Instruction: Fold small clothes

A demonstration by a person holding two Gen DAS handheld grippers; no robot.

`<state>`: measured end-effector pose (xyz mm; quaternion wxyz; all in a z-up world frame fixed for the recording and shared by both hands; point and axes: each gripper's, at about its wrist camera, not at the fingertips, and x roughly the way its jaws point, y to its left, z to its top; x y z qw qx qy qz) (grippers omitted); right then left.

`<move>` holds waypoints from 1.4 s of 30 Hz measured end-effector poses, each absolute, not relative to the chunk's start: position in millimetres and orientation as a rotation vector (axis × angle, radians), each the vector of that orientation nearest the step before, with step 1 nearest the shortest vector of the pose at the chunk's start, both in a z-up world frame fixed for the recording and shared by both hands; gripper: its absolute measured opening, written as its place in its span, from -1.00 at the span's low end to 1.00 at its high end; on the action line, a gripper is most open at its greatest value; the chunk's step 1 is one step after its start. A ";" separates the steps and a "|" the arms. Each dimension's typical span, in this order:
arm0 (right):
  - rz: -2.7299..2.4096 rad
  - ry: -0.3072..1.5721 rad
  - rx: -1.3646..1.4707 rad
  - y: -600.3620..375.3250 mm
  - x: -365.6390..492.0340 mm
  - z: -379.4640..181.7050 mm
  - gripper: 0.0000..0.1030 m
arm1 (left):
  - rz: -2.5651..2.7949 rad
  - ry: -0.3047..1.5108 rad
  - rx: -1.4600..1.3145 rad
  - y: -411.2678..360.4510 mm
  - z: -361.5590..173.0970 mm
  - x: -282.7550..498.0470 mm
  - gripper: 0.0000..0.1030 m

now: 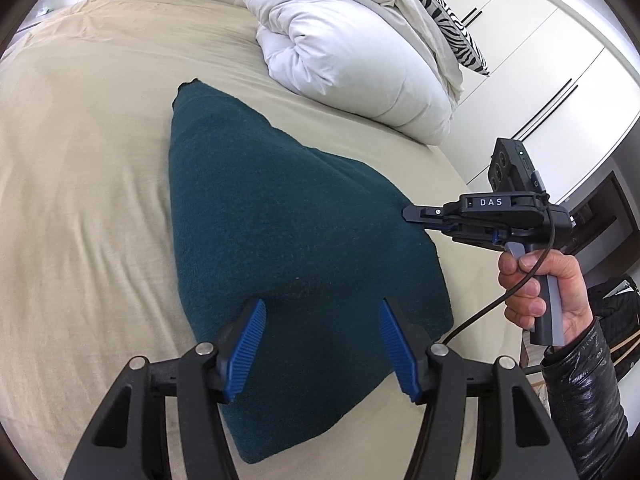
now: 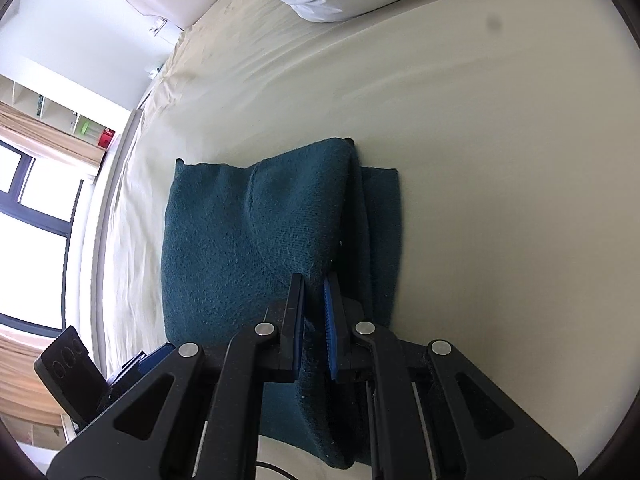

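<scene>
Nearest the left wrist camera, the left hand-held gripper (image 1: pixel 322 344) is hovering with its two blue ribbed pads (image 1: pixel 245 350) spread apart, nothing pinched between them; the cloth is showing in the gap below. Under it, the dark teal knitted garment (image 1: pixel 280 216) is lying on the beige bedsheet (image 1: pixel 80 160) of the bed, its right side tented upward into a ridge.

At that lifted right edge, the right hand-held gripper (image 1: pixel 408 214) is reaching in from the right, its black fingers pressed together and pinching the teal fabric. A person's right hand (image 1: pixel 536 292) is wrapping around its grey handle, a shiny black jacket sleeve (image 1: pixel 580 392) covering the wrist, and a black cable (image 1: pixel 520 286) is trailing down from the tool.

In the right wrist view, the right hand-held gripper (image 2: pixel 316 300) is clamping a raised fold of the garment (image 2: pixel 240 240) between its nearly closed pads, while a lower layer of the same cloth is lying flat on the sheet (image 2: pixel 500 160) to the right of the fold. Part of the left tool's black body (image 2: pixel 68 364) is showing at the lower left.

Farther back, a rolled white duvet (image 1: pixel 344 52) is sitting on the bed near the headboard, with a zebra-striped pillow (image 1: pixel 448 12) behind it. White wardrobe doors (image 1: pixel 540 60) are standing beyond the bed's right side.
</scene>
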<state>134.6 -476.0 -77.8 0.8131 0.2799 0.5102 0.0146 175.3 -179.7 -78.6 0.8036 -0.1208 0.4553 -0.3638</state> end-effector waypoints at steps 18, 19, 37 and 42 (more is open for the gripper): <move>-0.002 1.016 0.746 -500.2 90.8 -98.9 -0.75 | -0.769 1.029 -0.174 -197.1 -102.9 170.8 0.20; -0.001 0.997 0.729 -495.2 81.6 -91.6 -0.70 | -0.768 1.029 -0.168 -197.5 -103.8 170.0 0.20; -0.052 1.031 0.781 -483.2 0.9 -136.1 -0.46 | -0.772 1.015 -0.110 -191.8 -104.2 153.3 0.20; -0.066 0.927 0.677 -470.1 3.5 -99.7 -0.43 | -0.743 0.958 -0.087 -187.4 -85.0 152.2 0.20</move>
